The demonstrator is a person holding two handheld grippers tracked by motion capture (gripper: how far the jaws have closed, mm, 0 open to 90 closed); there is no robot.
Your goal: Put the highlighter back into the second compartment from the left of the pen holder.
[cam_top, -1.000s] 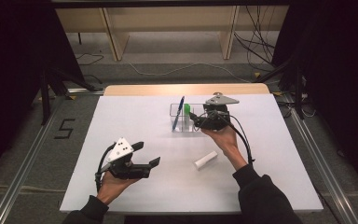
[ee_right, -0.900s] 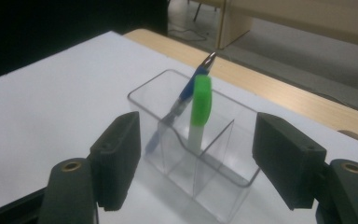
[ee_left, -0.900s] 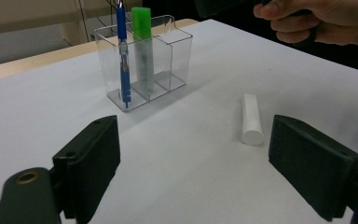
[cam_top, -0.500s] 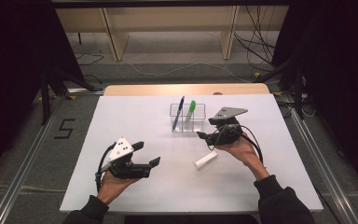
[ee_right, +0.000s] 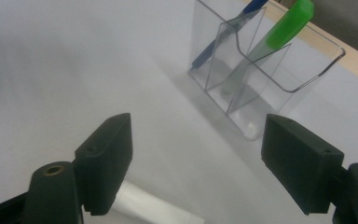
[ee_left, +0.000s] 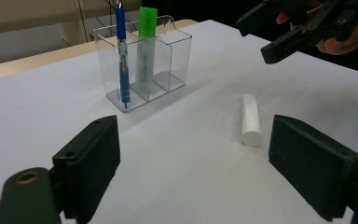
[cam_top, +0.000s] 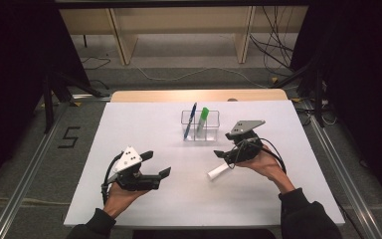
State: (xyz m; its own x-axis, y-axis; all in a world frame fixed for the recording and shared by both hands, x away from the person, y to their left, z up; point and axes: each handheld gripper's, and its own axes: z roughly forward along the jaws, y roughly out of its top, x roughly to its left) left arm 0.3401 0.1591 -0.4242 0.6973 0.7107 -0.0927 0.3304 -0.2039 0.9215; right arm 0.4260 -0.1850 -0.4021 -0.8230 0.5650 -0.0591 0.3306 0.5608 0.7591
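On the white table we see the clear holder, both grippers gaping empty, and the white tube lying flat, its length aimed diagonally toward our right gripper, just below its jaws.

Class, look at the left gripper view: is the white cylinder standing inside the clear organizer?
No, the white cylinder lies flat on the table, apart from the clear organizer, which holds the blue pen and green marker.
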